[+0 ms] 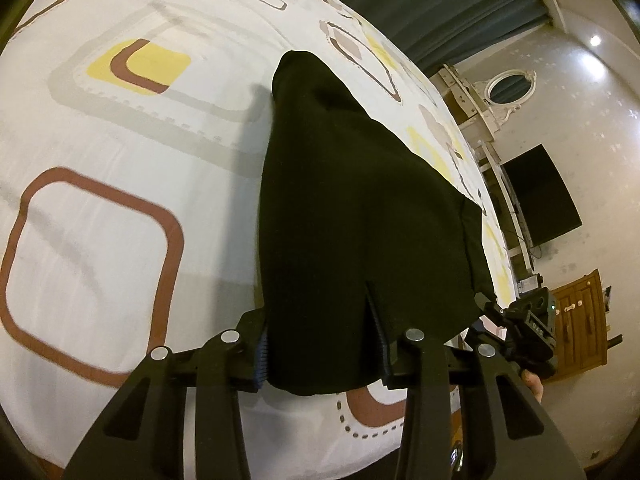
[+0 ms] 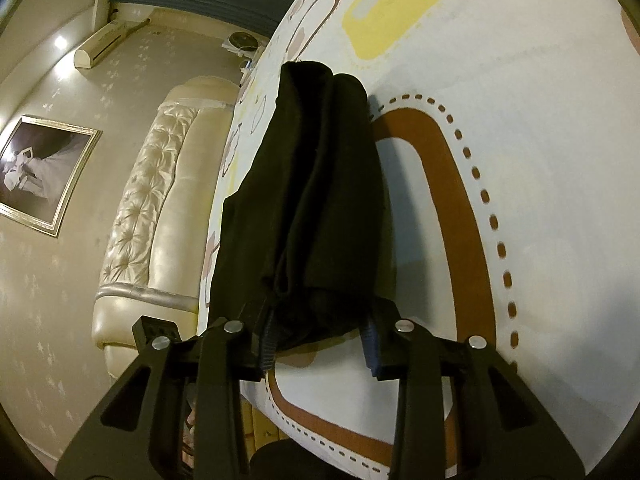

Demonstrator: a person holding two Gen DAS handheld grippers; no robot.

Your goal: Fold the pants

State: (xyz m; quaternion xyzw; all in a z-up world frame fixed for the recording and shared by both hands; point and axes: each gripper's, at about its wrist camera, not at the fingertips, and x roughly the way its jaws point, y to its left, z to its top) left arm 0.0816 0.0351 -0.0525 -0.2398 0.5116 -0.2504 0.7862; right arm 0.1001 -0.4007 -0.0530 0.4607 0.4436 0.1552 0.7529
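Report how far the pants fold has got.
Done: the black pants already lie as one narrow strip on the patterned bedsheet. In hand: the left gripper and right gripper each clamp the near end. Left: carrying that end over to the far end.

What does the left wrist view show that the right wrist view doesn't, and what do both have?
Only the left wrist view: the right gripper at the pants' far corner, a dark TV, an oval mirror and a wooden cabinet.

Only the right wrist view: a tufted headboard, a framed picture and a wall air conditioner.

Both: the black pants on the patterned bedsheet, with jaws closed on the near edge.
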